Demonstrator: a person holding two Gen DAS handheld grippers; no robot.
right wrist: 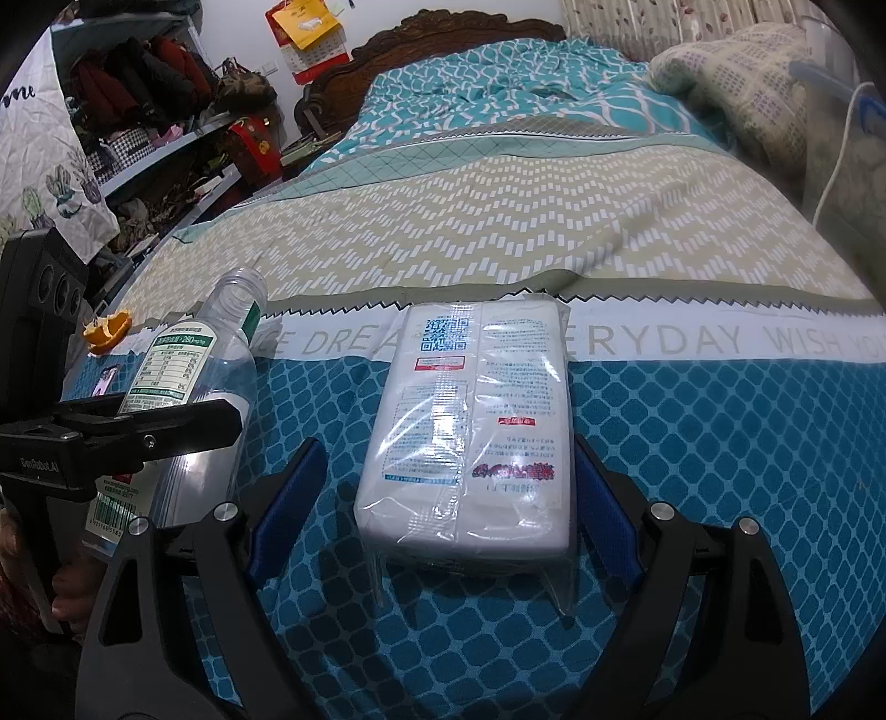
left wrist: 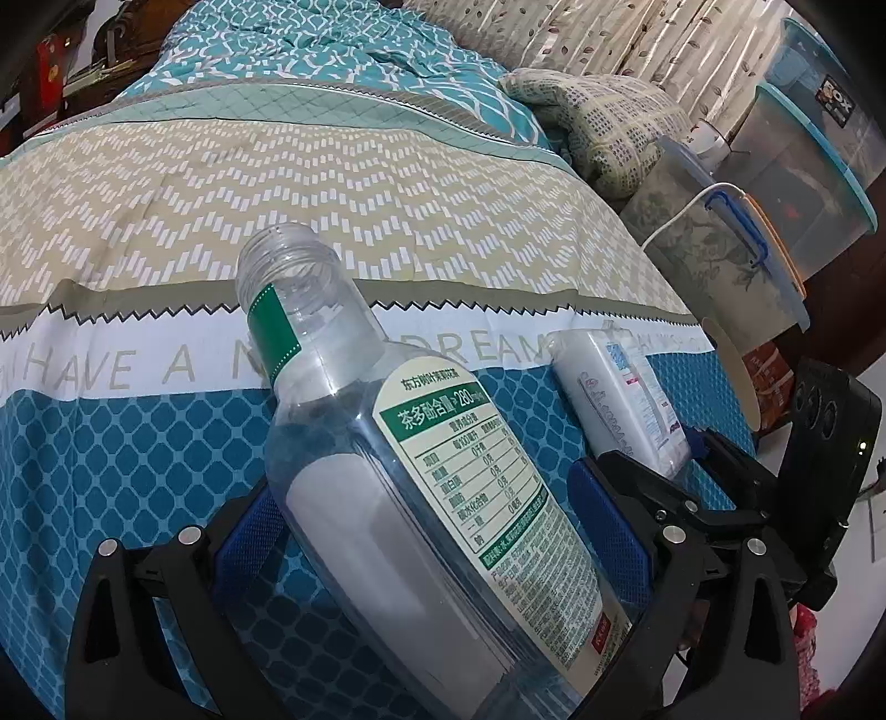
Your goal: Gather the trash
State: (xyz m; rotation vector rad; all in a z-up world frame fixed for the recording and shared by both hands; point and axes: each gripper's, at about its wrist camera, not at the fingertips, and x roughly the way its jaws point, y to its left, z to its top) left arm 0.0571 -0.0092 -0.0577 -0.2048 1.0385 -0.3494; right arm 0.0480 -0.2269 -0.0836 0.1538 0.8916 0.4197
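An empty clear plastic bottle with a green and white label and no cap lies between the blue pads of my left gripper. The jaws stand wide and do not press it. The bottle also shows in the right wrist view with the left gripper's finger across it. A white tissue pack in clear wrap lies on the bed between the open pads of my right gripper, with a gap on the left side. The pack also shows in the left wrist view. A piece of orange peel lies on the bed's left edge.
The bed carries a teal, beige and white patterned cover. A pillow lies at the far right. Stacked plastic storage boxes stand right of the bed. Cluttered shelves stand to the left, beside the wooden headboard.
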